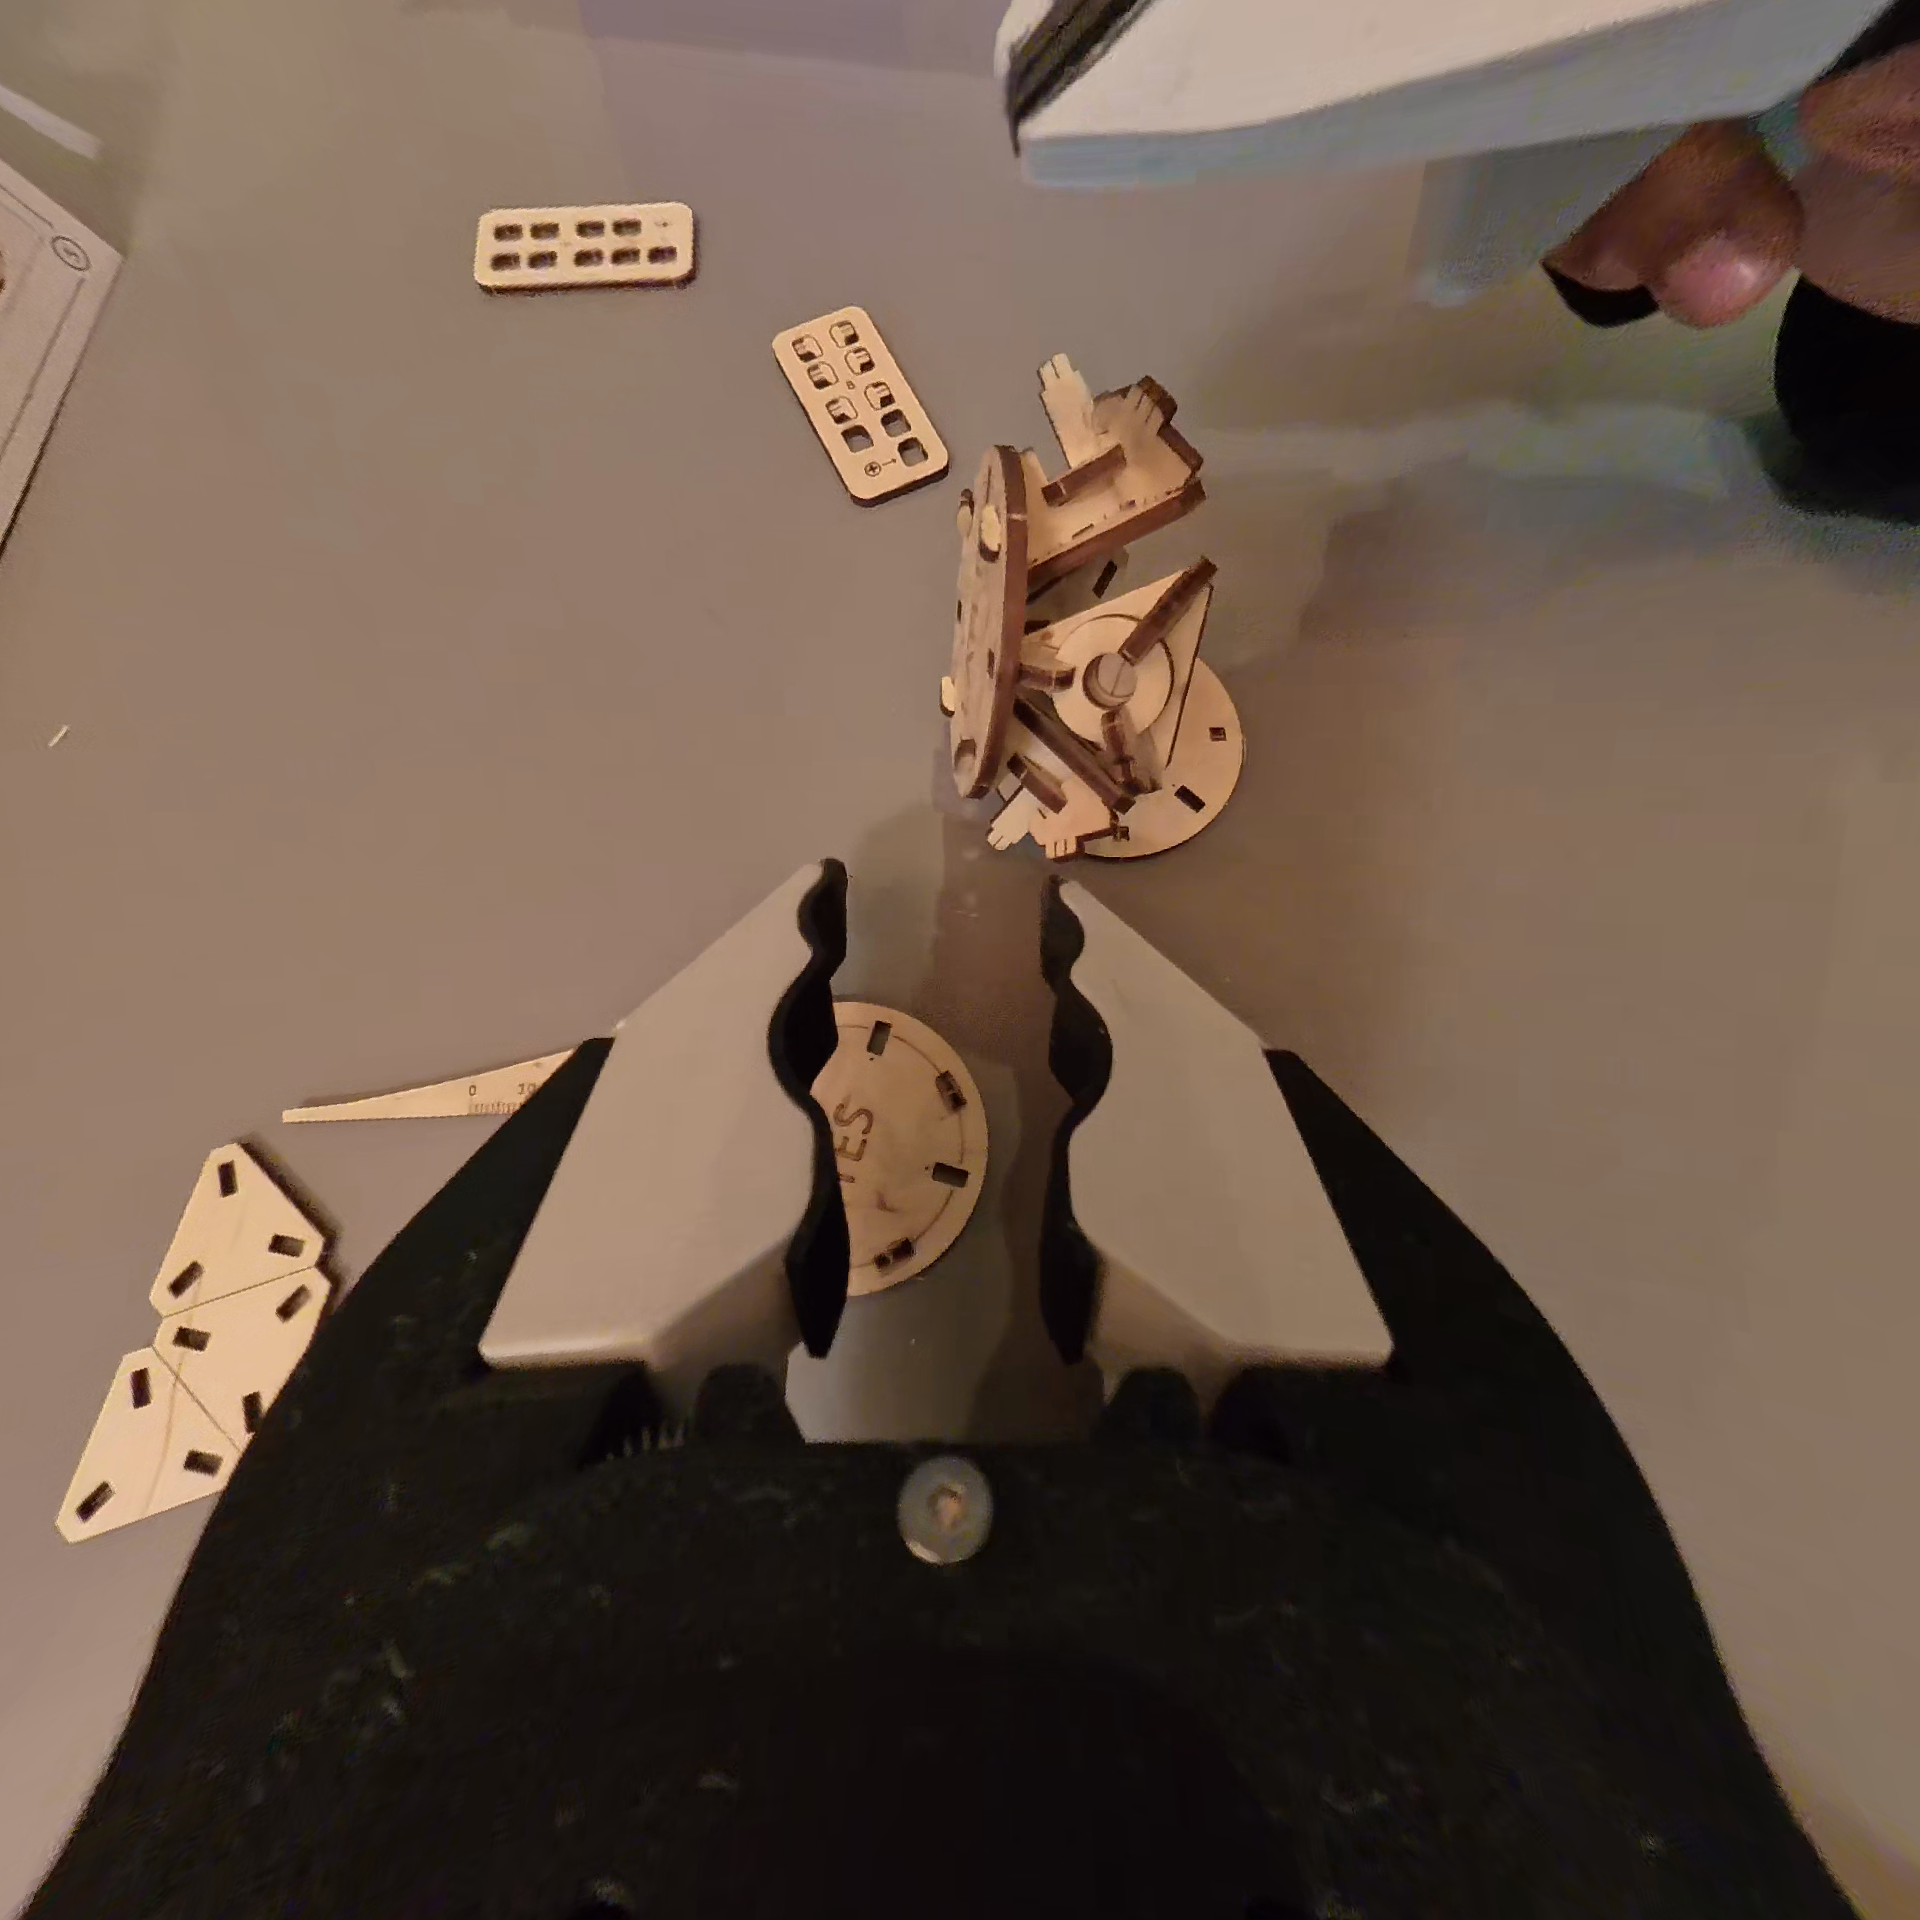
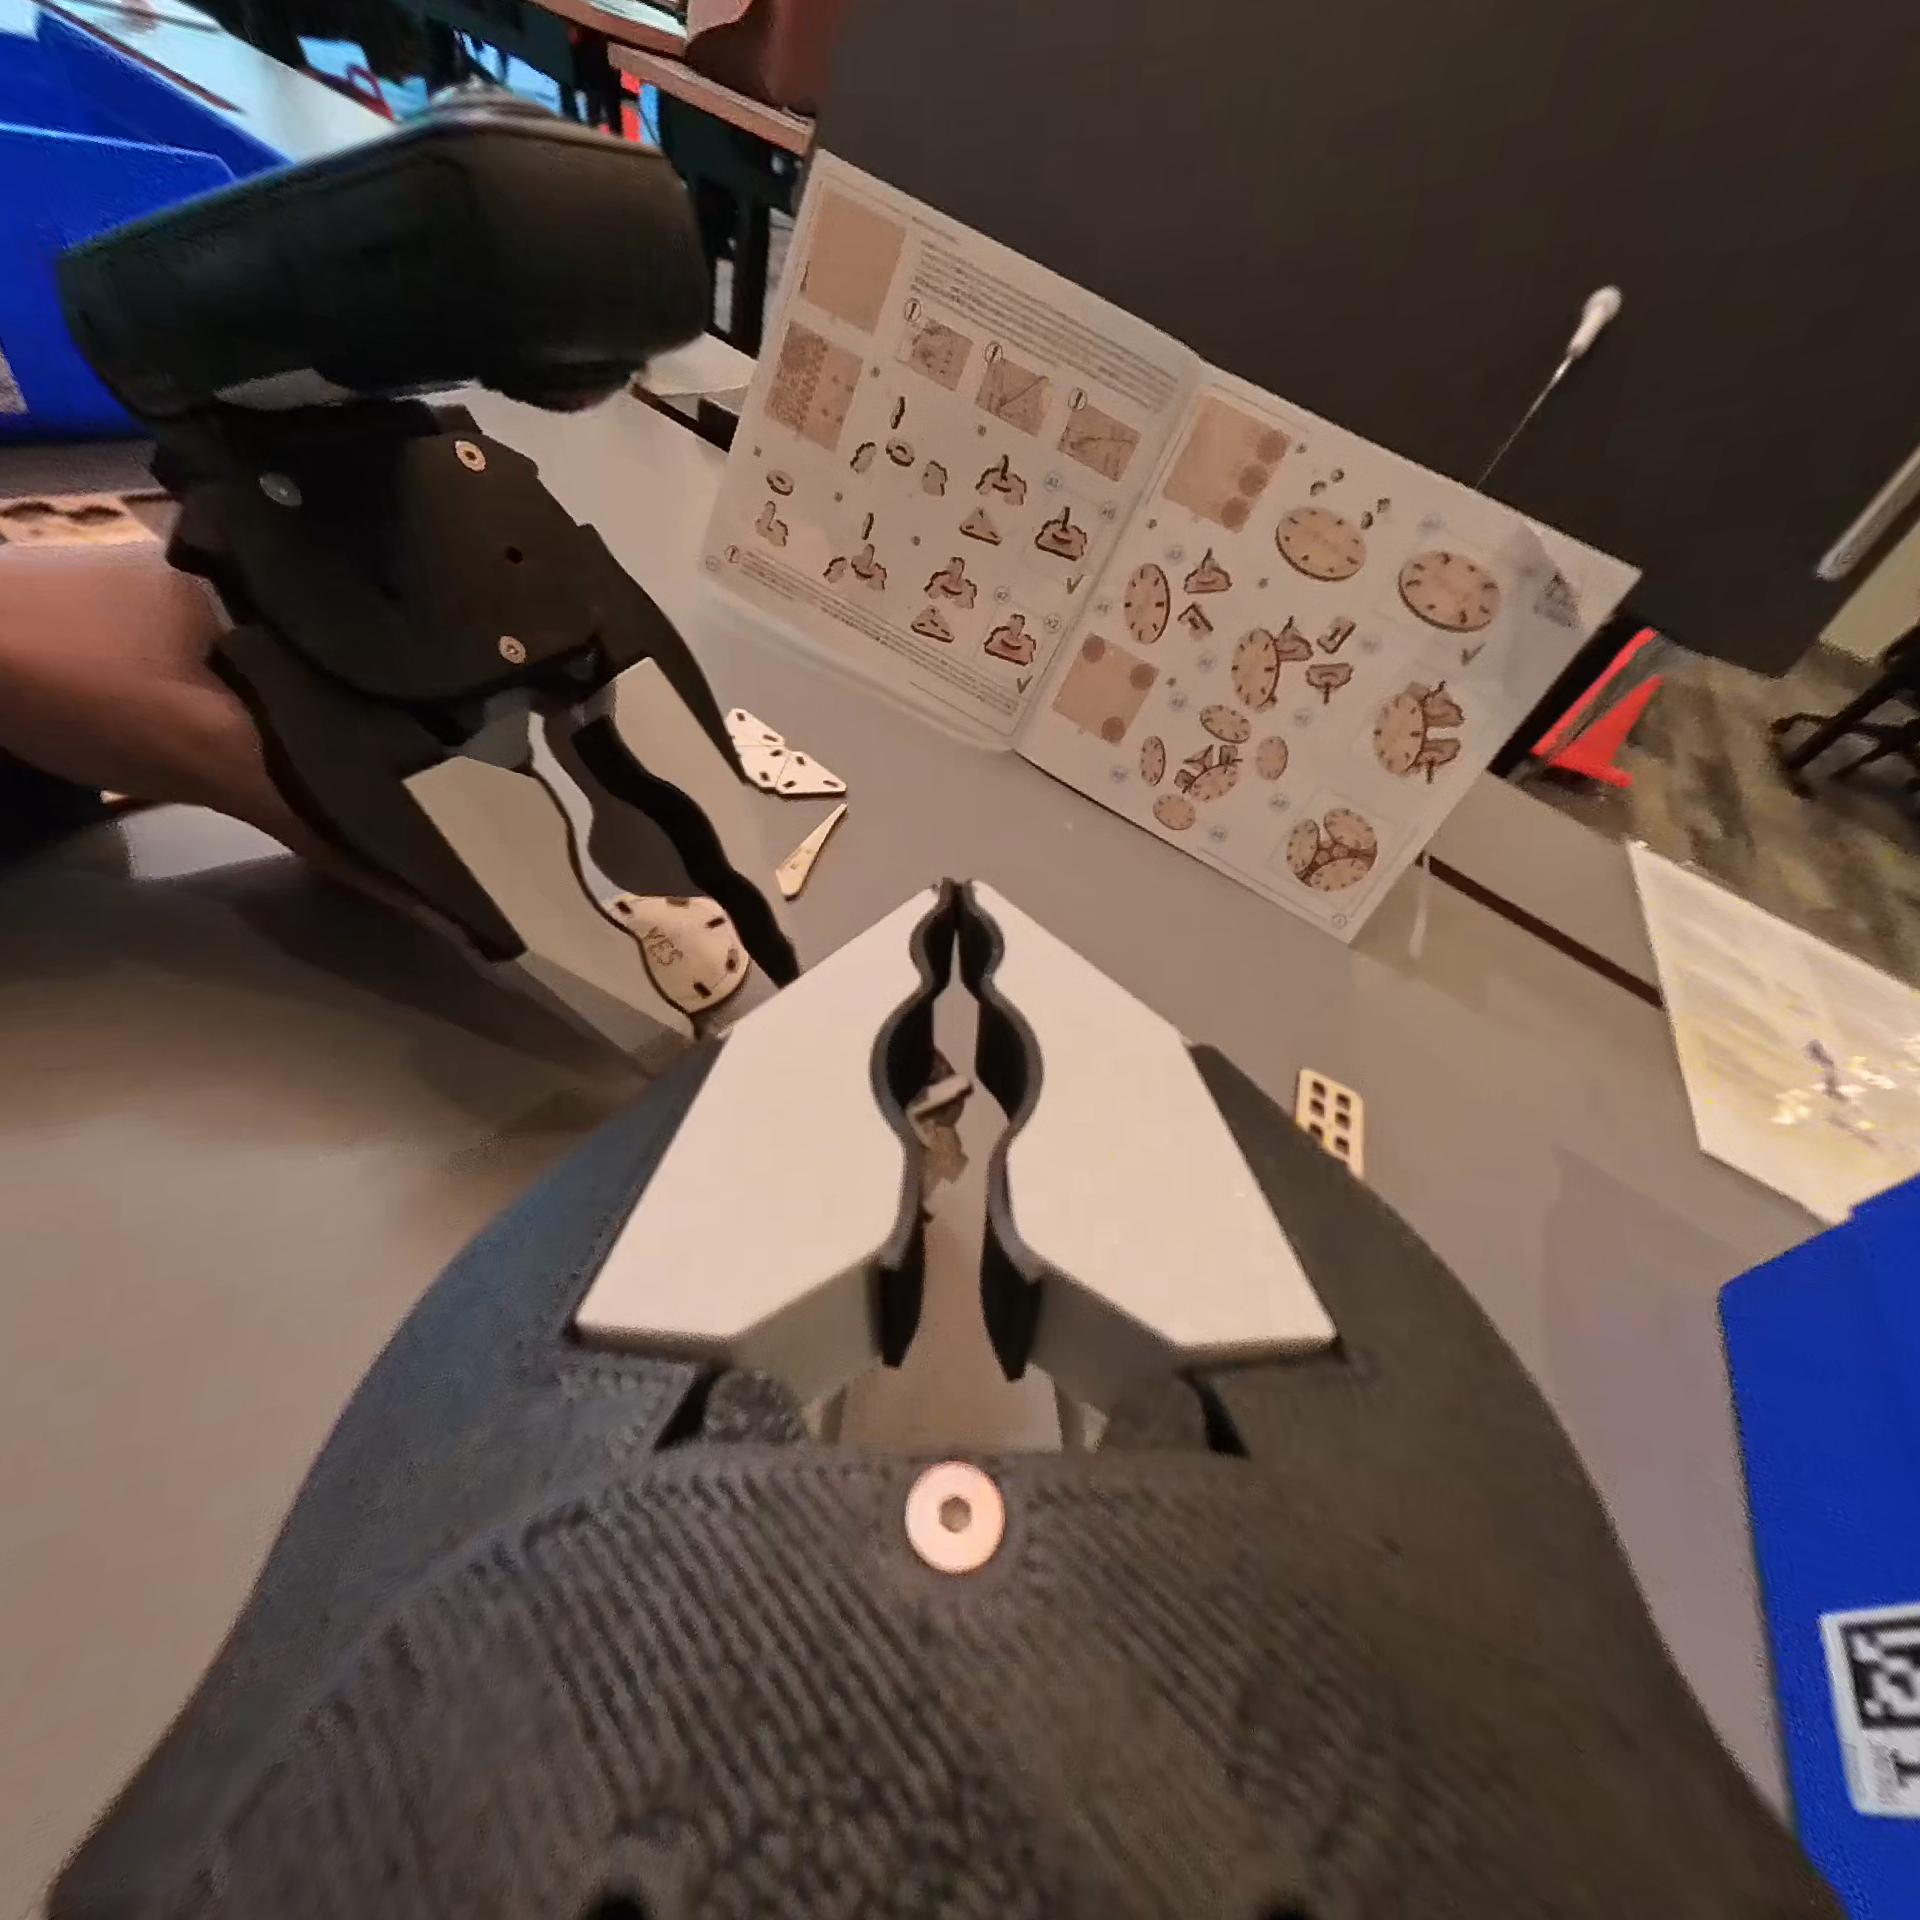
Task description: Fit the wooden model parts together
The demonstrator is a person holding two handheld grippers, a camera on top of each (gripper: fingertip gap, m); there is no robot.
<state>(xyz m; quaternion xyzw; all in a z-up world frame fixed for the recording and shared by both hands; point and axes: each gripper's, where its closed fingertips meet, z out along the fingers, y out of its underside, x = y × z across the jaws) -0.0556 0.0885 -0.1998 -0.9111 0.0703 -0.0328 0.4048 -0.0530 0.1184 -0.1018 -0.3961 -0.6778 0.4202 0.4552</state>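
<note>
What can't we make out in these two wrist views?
- Wooden disc: left wrist view, near half hidden behind the left gripper finger.
- Wooden assembly: right wrist view, only slivers show through the shut jaws of the right gripper.
- Booklet: diagrams too small.

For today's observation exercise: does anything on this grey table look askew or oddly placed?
Yes. The part-built wooden model leans: one disc stands tilted on edge against the struts while its other disc lies flat on the grey table. The loose flat wooden pieces look undisturbed.
</note>
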